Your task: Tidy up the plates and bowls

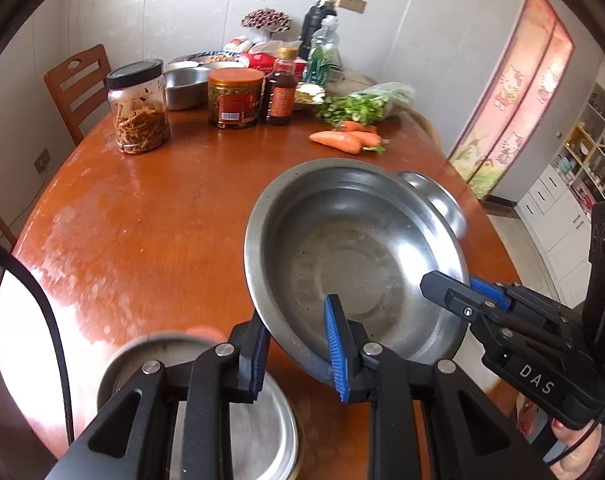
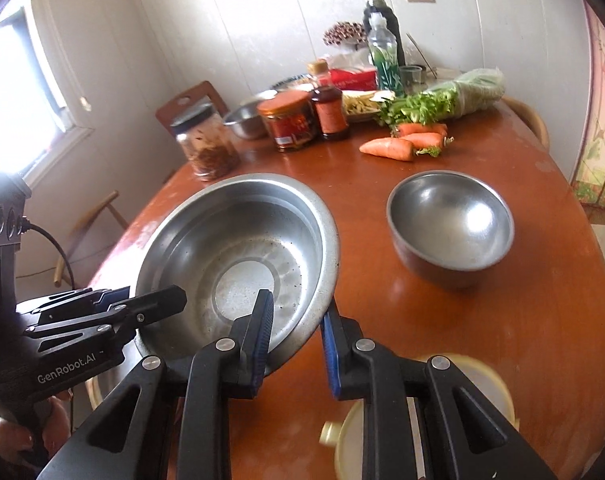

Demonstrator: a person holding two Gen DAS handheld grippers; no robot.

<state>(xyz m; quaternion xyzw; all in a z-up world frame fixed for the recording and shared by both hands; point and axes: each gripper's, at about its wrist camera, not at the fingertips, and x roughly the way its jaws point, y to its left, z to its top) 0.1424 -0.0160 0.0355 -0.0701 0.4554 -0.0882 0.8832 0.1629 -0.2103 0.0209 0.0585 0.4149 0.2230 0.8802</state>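
A large steel basin (image 1: 354, 260) (image 2: 238, 256) hangs tilted just above the round wooden table (image 1: 162, 208). My left gripper (image 1: 296, 332) is shut on its near rim, one blue pad inside and one outside. My right gripper (image 2: 296, 312) is shut on the rim at the opposite side in the same way. Each gripper shows in the other's view: the right gripper (image 1: 458, 284) at the basin's right edge, the left gripper (image 2: 150, 296) at its left edge. A small steel bowl (image 2: 450, 224) (image 1: 434, 196) stands upright on the table beyond the basin. A flat steel plate (image 1: 254, 420) lies below my left gripper.
At the table's far side stand a glass jar (image 1: 140, 108), an orange-lidded jar (image 1: 234, 98), a sauce bottle (image 1: 280, 88), another steel bowl (image 1: 184, 86), carrots (image 1: 342, 140) and bagged greens (image 1: 366, 102). A pale yellow lid (image 2: 382, 440) lies under my right gripper. Wooden chairs (image 1: 78, 84) ring the table.
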